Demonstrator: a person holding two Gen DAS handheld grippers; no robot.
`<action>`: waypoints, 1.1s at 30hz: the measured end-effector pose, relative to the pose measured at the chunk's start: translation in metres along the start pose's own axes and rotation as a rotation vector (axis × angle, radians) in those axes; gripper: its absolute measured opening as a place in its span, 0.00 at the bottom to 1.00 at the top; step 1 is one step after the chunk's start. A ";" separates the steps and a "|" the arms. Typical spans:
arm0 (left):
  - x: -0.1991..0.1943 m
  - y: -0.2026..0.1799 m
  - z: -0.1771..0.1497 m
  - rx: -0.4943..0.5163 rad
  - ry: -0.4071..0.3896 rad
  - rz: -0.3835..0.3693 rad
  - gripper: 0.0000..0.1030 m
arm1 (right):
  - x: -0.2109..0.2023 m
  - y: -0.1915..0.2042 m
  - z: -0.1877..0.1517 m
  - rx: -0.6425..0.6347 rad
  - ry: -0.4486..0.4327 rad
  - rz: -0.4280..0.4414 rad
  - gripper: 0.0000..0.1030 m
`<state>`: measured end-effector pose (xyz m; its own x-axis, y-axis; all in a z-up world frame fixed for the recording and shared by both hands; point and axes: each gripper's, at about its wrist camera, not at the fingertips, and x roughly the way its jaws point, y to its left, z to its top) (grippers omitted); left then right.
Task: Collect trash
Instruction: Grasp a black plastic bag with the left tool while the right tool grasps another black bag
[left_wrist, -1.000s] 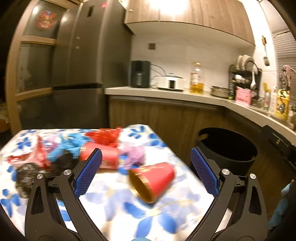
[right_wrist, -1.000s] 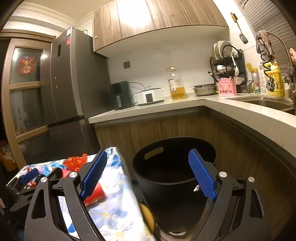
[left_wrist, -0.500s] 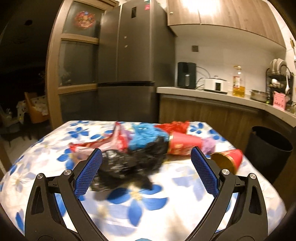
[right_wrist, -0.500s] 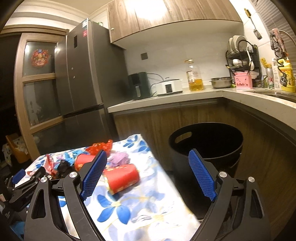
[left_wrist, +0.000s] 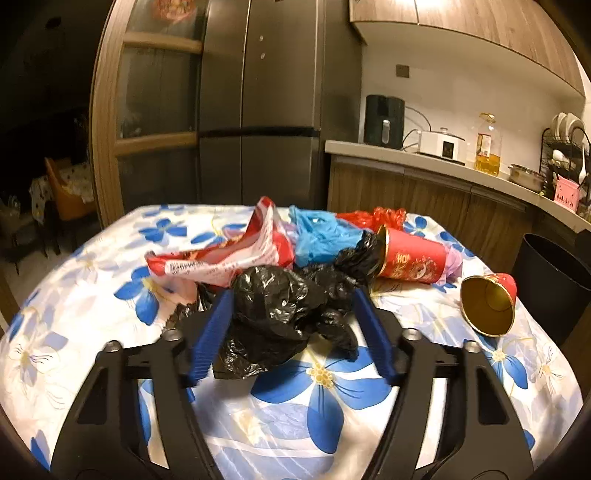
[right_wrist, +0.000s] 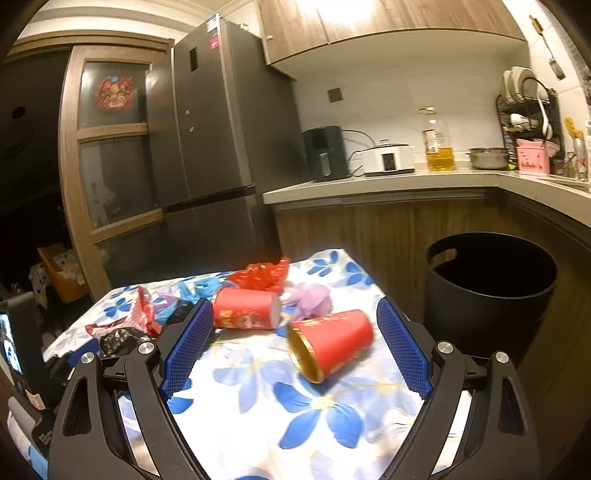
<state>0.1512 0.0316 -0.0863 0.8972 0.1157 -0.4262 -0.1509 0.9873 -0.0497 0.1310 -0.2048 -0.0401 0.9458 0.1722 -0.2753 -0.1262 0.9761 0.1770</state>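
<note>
Left tool (left_wrist: 291, 325), tilted down, closing around crumpled black plastic bag (left_wrist: 273, 314); right tool (right_wrist: 291, 347) spread around one of two red paper cups (right_wrist: 328, 343).

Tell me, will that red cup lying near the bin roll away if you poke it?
Probably, a little. The red cup lies on its side on the flowery tablecloth, so a nudge would likely roll it in a curve, since its gold mouth is wider than its base. It looks like thin paper, so likely light and easy to squash. The soft cloth may slow it.
</note>
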 end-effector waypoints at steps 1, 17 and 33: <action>0.002 0.001 -0.001 -0.005 0.011 -0.007 0.51 | 0.003 0.005 0.000 -0.007 0.001 0.010 0.85; -0.011 0.018 -0.006 -0.060 0.029 -0.155 0.00 | 0.058 0.057 -0.011 -0.042 0.075 0.076 0.84; -0.053 0.057 0.009 -0.090 -0.066 -0.171 0.00 | 0.117 0.104 -0.027 -0.061 0.157 0.121 0.71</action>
<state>0.0987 0.0823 -0.0584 0.9377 -0.0434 -0.3448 -0.0276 0.9798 -0.1982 0.2205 -0.0794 -0.0798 0.8649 0.3027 -0.4004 -0.2584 0.9524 0.1618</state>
